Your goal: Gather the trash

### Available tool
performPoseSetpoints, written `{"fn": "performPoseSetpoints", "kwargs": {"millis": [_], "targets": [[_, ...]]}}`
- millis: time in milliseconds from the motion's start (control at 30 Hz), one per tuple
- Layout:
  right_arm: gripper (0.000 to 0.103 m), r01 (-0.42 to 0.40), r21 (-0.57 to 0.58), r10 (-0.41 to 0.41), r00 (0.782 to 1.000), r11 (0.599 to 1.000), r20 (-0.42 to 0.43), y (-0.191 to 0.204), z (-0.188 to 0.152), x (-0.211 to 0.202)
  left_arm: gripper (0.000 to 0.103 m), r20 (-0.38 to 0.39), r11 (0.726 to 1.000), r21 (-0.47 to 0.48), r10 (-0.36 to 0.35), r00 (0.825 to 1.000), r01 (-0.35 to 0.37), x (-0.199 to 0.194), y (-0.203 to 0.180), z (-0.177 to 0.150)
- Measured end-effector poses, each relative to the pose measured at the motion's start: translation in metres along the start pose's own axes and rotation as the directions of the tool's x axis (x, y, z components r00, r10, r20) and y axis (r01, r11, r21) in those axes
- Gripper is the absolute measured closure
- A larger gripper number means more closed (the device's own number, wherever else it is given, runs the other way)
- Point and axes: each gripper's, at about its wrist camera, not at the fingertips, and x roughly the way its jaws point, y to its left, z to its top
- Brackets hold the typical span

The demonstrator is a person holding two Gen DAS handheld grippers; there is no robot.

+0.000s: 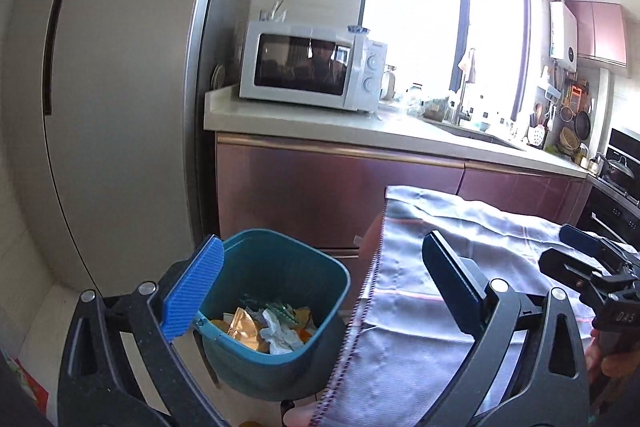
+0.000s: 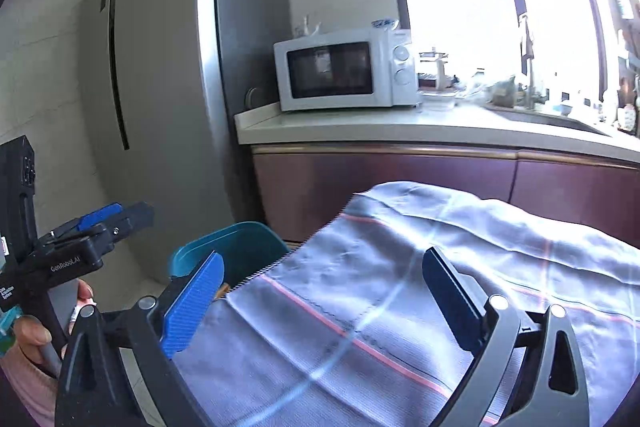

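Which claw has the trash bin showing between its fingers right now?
The left claw: the teal bin, with wrappers inside, sits between its open fingers. The right claw frames only the grey cloth.

Left claw (image 1: 324, 291) jaws wide apart, empty; right claw (image 2: 328, 303) likewise.

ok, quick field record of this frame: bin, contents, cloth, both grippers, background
bin: teal trash bin on the floor, no lid on it
contents: crumpled white paper, tan wrapper, other scraps
cloth: grey cloth with red stripes draped over a surface to the right of the bin
left gripper: open, nothing between the pads
right gripper: open, nothing held, cloth below
background: white microwave on counter, grey fridge to its left
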Motion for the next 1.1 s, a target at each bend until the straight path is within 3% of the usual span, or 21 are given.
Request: {"fn": "performPoseSetpoints", "kwargs": {"millis": [133, 333, 433, 1100], "targets": [[0.007, 0.11, 0.012, -0.111, 0.991, 0.994, 0.075, -0.018, -0.009, -0.037, 0.005, 0.053, 1.0, 0.021, -0.007, 0.999, 0.006, -0.018, -0.023, 0.0], [0.007, 0.195, 0.071, -0.204, 0.968, 0.978, 0.145, -0.043, -0.015, -0.073, 0.005, 0.133, 0.998, 0.055, -0.017, 0.991, 0.01, -0.046, -0.055, -0.003], [0.007, 0.232, 0.076, -0.241, 0.957, 0.97, 0.158, -0.049, -0.019, -0.085, 0.005, 0.138, 0.998, 0.063, -0.031, 0.99, 0.023, -0.051, -0.066, -0.004], [0.007, 0.332, 0.109, -0.348, 0.916, 0.937, 0.198, -0.063, -0.031, -0.116, 0.005, 0.155, 0.992, 0.119, -0.057, 0.986, 0.038, -0.06, -0.098, -0.017]]}}
